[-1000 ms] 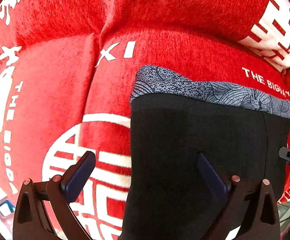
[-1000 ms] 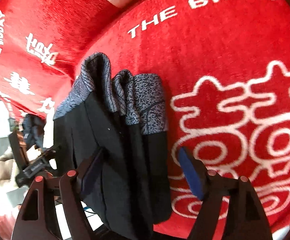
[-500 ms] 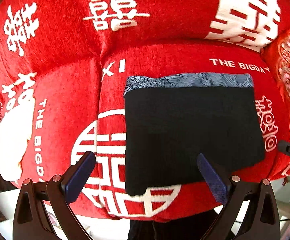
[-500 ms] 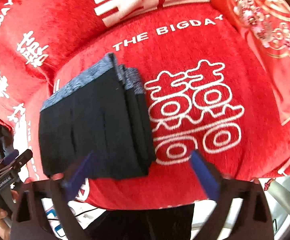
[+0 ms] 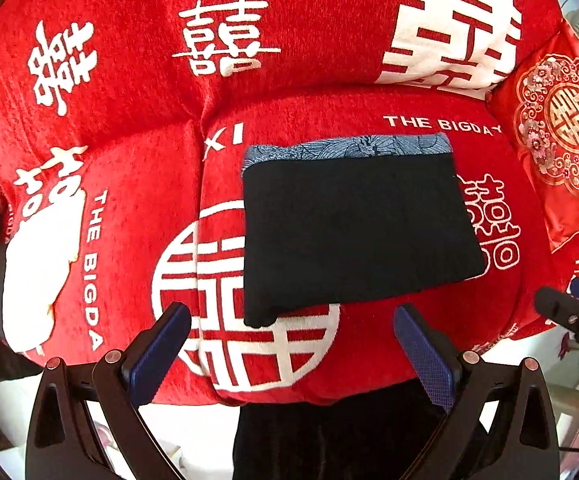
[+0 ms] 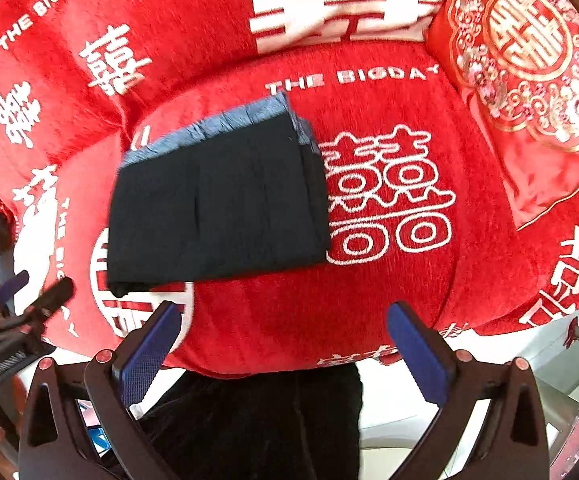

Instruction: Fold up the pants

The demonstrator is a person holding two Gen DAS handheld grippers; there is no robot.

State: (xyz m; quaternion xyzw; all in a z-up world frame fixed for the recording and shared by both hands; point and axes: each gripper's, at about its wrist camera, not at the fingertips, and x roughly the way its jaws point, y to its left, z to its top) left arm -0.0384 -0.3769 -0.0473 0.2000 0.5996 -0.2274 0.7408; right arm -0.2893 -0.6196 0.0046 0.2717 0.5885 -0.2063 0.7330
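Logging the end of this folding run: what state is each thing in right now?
pants: folded into a flat rectangle, patterned waistband at the far edge, lying on the sofa seat
left gripper: open, empty, clear of the pants
right gripper: open, empty
embroidered cushion: leaning in the sofa corner

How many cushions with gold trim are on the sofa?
1: the gold-trimmed cushion leans in the sofa's right corner, beyond the folded pants. Others may sit outside the frame.

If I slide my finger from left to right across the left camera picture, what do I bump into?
White patch → round white symbol → folded pants → small white characters → gold-patterned pillow.
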